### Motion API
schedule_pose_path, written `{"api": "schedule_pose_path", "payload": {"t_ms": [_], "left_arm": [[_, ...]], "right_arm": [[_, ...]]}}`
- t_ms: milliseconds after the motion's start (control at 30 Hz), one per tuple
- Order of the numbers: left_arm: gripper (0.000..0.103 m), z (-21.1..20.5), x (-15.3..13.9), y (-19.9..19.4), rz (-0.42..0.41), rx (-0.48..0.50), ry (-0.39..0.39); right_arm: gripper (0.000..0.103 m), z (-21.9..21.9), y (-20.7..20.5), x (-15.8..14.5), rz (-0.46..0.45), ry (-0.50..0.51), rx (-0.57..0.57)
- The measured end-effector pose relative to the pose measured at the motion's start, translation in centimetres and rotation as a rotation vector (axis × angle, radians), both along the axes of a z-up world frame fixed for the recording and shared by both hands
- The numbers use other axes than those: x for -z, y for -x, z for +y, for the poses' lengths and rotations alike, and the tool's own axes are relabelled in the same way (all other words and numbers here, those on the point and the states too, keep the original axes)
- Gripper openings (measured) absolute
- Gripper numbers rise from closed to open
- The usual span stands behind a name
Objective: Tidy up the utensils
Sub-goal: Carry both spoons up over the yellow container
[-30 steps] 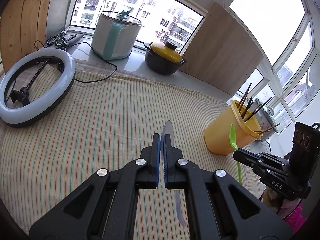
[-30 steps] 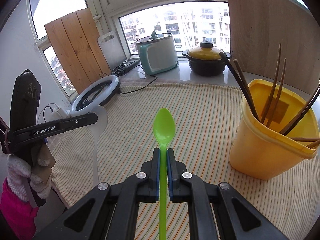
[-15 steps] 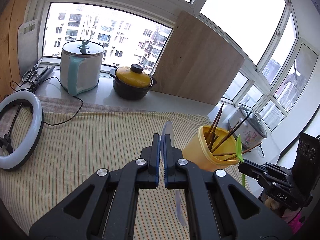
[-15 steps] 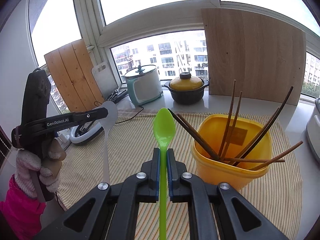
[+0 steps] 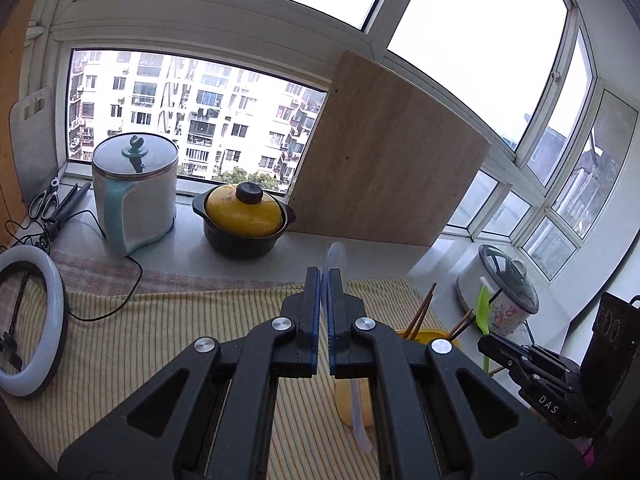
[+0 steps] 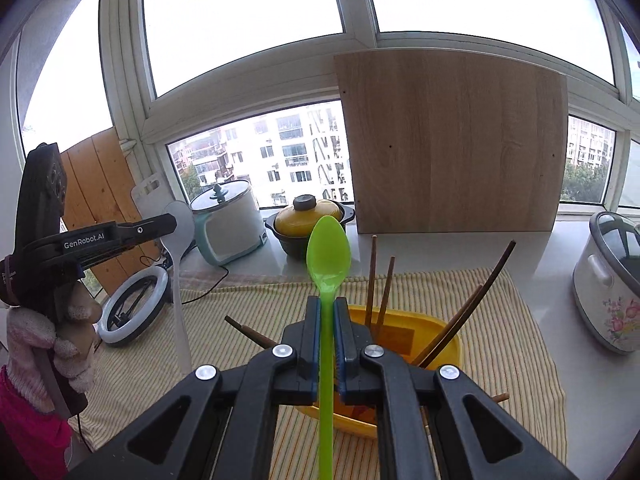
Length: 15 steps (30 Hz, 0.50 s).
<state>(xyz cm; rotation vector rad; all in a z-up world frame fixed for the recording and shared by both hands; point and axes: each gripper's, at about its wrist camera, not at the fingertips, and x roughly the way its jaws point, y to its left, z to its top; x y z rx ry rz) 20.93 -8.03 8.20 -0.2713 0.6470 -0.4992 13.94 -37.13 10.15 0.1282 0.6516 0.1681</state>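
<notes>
While both tools hung above the striped table (image 6: 508,344), we kept each one clenched on a spoon. Our left tool (image 5: 324,276) gripped a translucent white spoon (image 5: 334,254), bowl upward and handle hanging down below the fingers; from the right wrist view that same white spoon (image 6: 178,232) stood upright, well left of the bin. Our right tool (image 6: 327,304) gripped the green spoon (image 6: 328,254) by its handle, bowl up, directly over the near rim of the yellow bin (image 6: 444,330). Several brown chopsticks (image 6: 468,308) leaned inside that bin. On the sill behind stood a yellow-lidded pot (image 6: 310,216) and a white cooker (image 6: 230,224).
</notes>
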Motion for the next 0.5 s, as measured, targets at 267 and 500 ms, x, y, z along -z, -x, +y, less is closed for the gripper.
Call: {"api": "schedule_pose_path", "payload": {"t_ms": [267, 500], "left_arm": [[0.000, -4.8, -1.7, -0.5, -0.046, 0.046, -0.040], [0.000, -8.8, -2.4, -0.4, -0.094, 0.057, -0.105]], "right_arm": [[0.004, -2.6, -1.8, 0.3, -0.001, -0.037, 0.075], [0.004, -3.6, -2.9, 0.1, -0.020, -0.055, 0.106]]}}
